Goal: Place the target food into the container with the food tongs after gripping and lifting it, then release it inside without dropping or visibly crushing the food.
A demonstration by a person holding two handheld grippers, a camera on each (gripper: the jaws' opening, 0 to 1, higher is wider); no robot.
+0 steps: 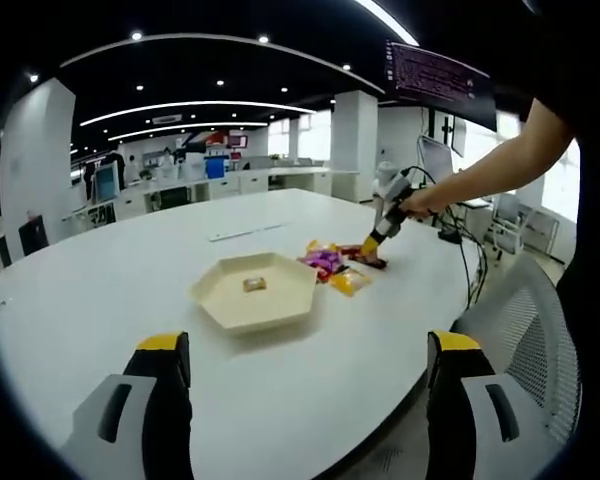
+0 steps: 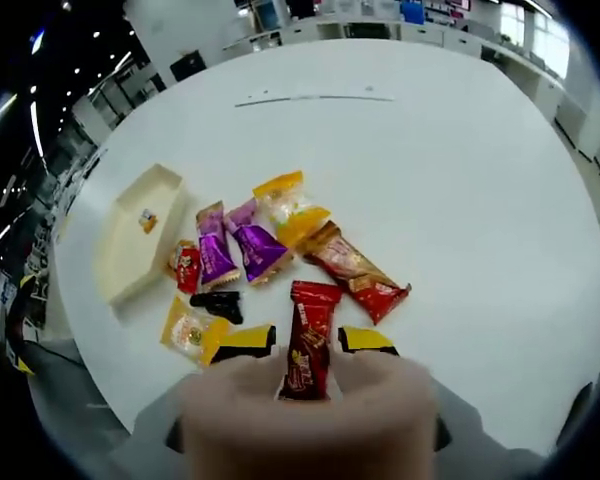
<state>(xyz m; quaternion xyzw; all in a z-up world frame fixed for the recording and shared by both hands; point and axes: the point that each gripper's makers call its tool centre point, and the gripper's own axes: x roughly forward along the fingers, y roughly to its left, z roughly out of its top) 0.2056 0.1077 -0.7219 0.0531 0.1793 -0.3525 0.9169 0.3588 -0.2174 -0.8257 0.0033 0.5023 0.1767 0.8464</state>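
A cream hexagonal tray [image 1: 220, 300] [image 2: 120, 255] sits on the white table with one small wrapped candy [image 1: 254, 285] [image 2: 147, 219] inside. Right of it lies a pile of wrapped snacks [image 1: 332, 266]. A person's hand holds my right gripper [image 1: 371, 252] down at the pile's far side. In the right gripper view, my right gripper [image 2: 306, 342] has its yellow-tipped jaws drawn in on a long red packet [image 2: 310, 320], which points away along the jaws and lies low over the table. My left gripper [image 1: 310, 365] hangs wide open at the table's near edge, with nothing in it.
Around the red packet lie a red-brown packet [image 2: 355, 272], two purple packets [image 2: 235, 250], yellow packets [image 2: 290, 205] [image 2: 185, 330] and a small black one [image 2: 218, 304]. A mesh chair [image 1: 525, 330] stands at the table's right edge. Cables [image 1: 465, 250] trail off the far right.
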